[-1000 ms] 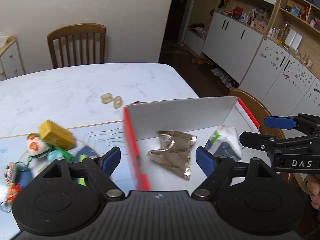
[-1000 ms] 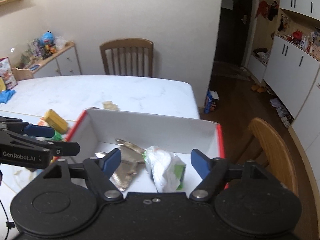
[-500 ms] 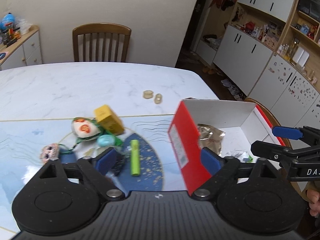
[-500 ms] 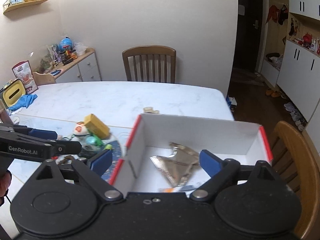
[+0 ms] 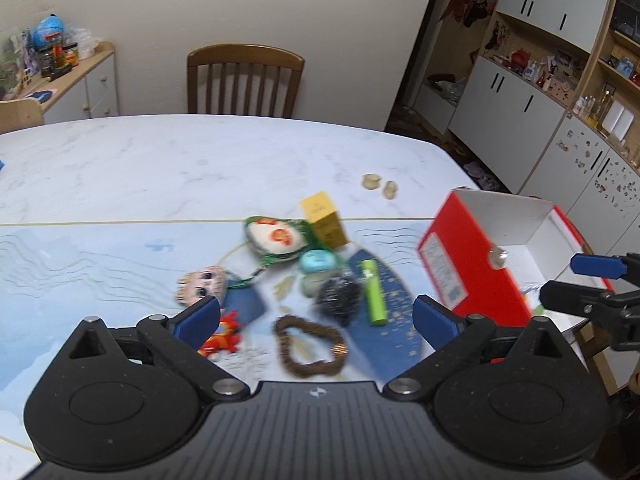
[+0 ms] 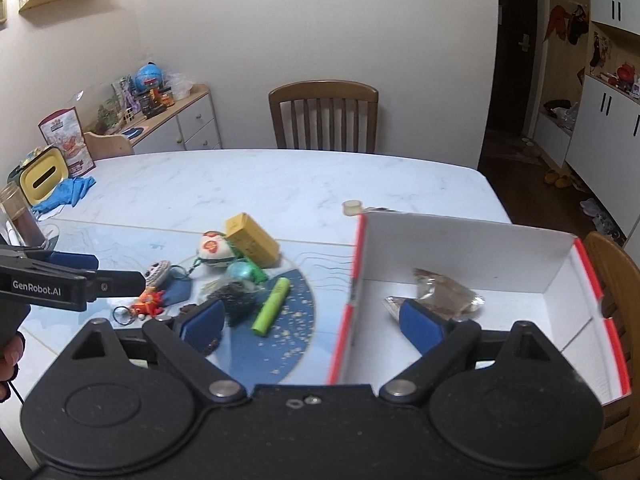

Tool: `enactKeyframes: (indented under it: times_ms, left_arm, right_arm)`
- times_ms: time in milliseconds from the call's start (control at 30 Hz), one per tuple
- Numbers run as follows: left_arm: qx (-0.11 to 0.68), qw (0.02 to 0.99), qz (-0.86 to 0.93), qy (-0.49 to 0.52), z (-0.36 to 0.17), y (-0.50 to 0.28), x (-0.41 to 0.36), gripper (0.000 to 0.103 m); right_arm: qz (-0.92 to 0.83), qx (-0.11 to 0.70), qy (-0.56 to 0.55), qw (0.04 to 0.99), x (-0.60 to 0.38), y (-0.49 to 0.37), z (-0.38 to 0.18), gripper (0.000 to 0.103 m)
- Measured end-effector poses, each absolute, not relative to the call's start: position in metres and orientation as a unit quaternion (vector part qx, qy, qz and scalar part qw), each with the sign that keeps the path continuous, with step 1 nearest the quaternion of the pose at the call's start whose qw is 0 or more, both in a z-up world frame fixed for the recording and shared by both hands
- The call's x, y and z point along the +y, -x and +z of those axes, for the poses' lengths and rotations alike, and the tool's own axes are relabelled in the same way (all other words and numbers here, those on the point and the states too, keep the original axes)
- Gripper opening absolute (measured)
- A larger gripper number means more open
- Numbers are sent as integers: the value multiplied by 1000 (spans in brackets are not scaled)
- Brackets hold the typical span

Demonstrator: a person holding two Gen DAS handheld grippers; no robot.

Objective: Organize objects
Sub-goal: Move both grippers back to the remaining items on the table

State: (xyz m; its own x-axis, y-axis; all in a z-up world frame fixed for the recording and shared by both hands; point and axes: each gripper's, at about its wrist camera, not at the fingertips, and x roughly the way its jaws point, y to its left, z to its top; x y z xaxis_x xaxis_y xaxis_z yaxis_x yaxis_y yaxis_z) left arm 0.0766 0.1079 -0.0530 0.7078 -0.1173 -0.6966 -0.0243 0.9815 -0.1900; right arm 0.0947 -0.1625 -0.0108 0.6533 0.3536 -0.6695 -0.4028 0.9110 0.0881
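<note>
Both hands have swung from over the red box (image 5: 472,264) toward the clutter beside it. From the left wrist, my left gripper (image 5: 316,316) hangs over the pile just left of that box, jaws opening wide with nothing pinched; the bead bracelet (image 5: 310,346) looks limp, best lifted at one loop. From the right wrist, my right gripper (image 6: 314,320) stands wide and empty; the green tube (image 6: 272,306), near the box wall, seems light and stiff, so I'd grip it mid-length.

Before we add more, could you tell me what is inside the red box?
Inside the red box lies a crumpled foil wrapper. The near floor is hidden behind the right gripper.
</note>
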Motion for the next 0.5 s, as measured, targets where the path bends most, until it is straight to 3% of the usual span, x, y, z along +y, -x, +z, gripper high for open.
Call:
enactKeyframes:
  times_ms: [500]
  left_arm:
    - [398, 914, 2, 84, -101, -66, 185, 103]
  right_arm:
    - [209, 373, 59, 902, -89, -101, -42, 91]
